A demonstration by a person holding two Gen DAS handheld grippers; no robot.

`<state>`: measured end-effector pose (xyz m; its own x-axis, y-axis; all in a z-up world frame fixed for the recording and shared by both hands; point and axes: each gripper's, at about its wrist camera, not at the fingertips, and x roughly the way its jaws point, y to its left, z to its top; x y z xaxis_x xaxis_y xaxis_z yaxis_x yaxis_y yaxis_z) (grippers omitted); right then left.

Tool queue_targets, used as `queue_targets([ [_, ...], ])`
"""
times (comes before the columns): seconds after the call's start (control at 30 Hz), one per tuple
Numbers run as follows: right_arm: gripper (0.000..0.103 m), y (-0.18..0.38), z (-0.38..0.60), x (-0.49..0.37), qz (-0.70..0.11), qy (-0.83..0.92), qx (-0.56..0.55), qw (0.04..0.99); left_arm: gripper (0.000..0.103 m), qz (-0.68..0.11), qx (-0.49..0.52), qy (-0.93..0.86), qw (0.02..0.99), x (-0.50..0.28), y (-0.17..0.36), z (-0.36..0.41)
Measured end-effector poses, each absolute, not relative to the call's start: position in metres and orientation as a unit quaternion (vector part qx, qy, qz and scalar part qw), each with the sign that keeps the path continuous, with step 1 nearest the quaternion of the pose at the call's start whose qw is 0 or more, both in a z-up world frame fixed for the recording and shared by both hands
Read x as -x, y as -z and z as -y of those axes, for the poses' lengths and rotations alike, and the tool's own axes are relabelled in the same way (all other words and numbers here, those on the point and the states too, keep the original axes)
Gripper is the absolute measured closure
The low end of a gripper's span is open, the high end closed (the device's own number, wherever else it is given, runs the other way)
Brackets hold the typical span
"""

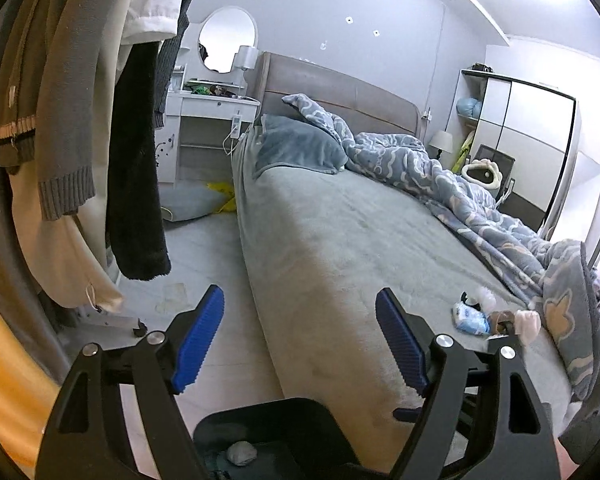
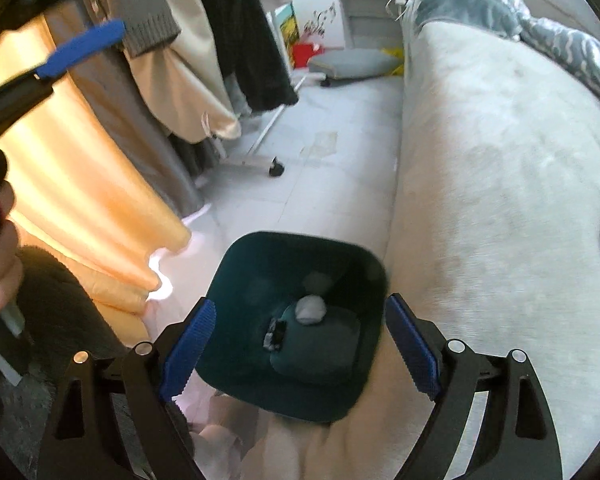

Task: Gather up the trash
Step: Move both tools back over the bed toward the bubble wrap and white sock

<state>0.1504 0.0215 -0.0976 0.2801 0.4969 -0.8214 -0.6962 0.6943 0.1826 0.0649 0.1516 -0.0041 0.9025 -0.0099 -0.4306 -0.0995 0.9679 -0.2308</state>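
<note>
A dark teal trash bin [image 2: 256, 264] stands on the floor beside the bed; inside it lie a crumpled grey paper ball [image 2: 310, 309] and a small dark scrap [image 2: 275, 334]. My right gripper [image 2: 300, 344] hangs open and empty right above the bin. My left gripper [image 1: 300, 340] is open and empty over the bed's edge, with the bin [image 1: 268, 436] below it. On the bed to its right lie a blue-white wrapper [image 1: 470, 318], a brown crumpled piece [image 1: 504, 318] and white tissue [image 1: 528, 322]. The left gripper's blue finger [image 2: 80, 50] shows in the right wrist view.
The grey bed [image 1: 340, 240] carries a rumpled blue quilt [image 1: 460, 184]. A wheeled clothes rack with hanging coats [image 1: 80, 120] stands left. An orange curtain [image 2: 80, 184] hangs nearby. A floor cushion [image 2: 352, 62] and white dresser [image 1: 208, 120] are at the far end.
</note>
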Motion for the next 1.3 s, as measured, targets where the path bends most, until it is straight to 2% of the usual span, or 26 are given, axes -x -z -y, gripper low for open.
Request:
queue_targets([
  [0.37, 0.015, 0.049, 0.042, -0.161, -0.399, -0.331, 0.101, 0.849, 0.021, -0.234, 0.13, -0.002, 0.963, -0.082, 0.006, -0.112],
  [0.77, 0.015, 0.023, 0.117, -0.17, -0.375, -0.272, 0.118, 0.878, 0.019, -0.253, 0.124, 0.051, 0.958, -0.104, 0.012, -0.037],
  [0.9, 0.015, 0.02, 0.139, -0.173, -0.364, -0.252, 0.152, 0.884, 0.018, -0.258, 0.124, 0.066, 0.956, -0.11, 0.015, -0.011],
  [1.3, 0.015, 0.025, 0.23, -0.197, -0.368, -0.222, 0.089, 0.898, 0.016, -0.302, 0.104, 0.104, 0.942, -0.134, 0.038, 0.06],
])
